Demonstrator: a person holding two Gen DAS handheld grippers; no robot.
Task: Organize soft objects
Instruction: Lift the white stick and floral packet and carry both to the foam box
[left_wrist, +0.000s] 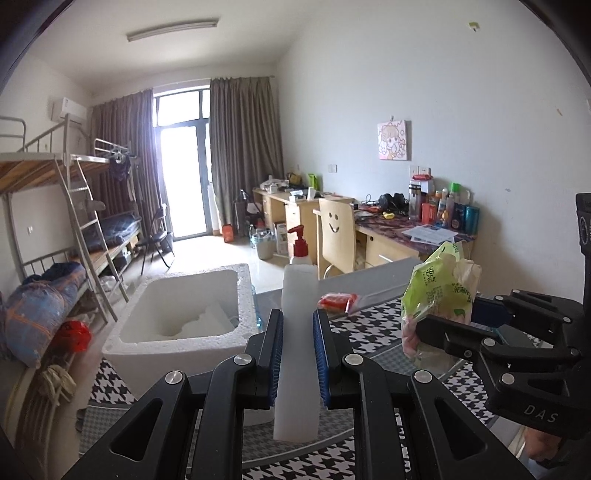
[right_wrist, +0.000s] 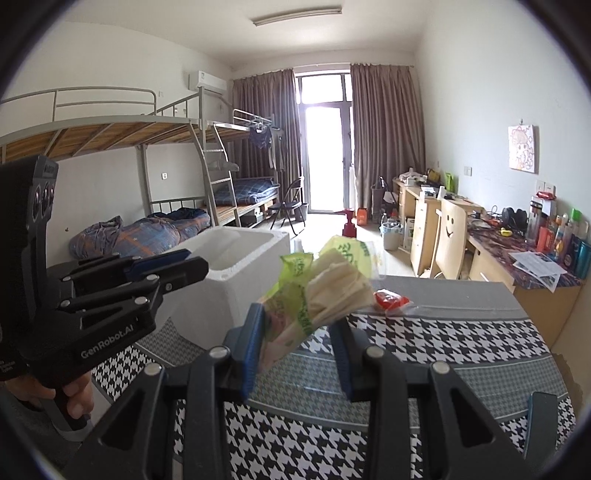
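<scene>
Above the houndstooth-patterned black-and-white cloth of the bench, the right tongs grasp a green plastic pack of cream paper tissues, lifted clear of the cloth. Its long axis runs away from the camera and tilts upward, the open end with the fanned tissues pointing toward the far edge of the bench.

The left-wrist view shows what the other hardly does: the left tongs are clenched on one tall translucent white pump bottle with a red dispenser head, standing upright between the blue pads. From the right-wrist view only its red pump top shows, beyond the tissues, and the left tongs appear side-on, so their grip cannot be read there. The left-wrist view sees the same tissue pack and the right tongs from the side.

One white foam box with its top open sits on the bench to the left, close behind the bottle. One small red packet in clear wrapping lies flat near the far edge of the bench, well apart from the box; it also shows in the right-wrist view, just beyond the tissues.
</scene>
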